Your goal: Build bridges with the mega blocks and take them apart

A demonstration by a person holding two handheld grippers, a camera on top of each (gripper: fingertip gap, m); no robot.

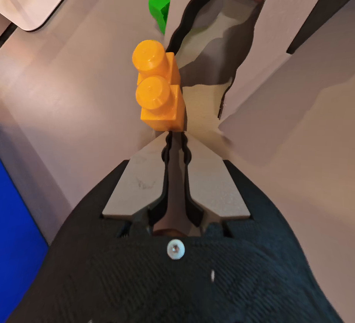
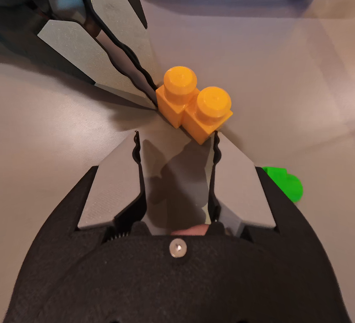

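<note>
Blocks first: the orange block (image 2: 194,106) sits on the table (image 2: 288,64), touching the tips of your nearly closed left gripper (image 1: 176,133). Your right gripper (image 2: 176,133) is wide apart, one finger beside it. I think you're picking up; next, squeeze its sides. The green block (image 2: 286,185) waits beside your right gripper

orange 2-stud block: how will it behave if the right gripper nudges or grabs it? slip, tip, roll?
The orange block looks like rigid moulded plastic, so probably stiff and light. Its glossy faces may slip in a shallow grip. It sits flat-based and studs-up on the table, so a nudge should slide it rather than roll it.
</note>
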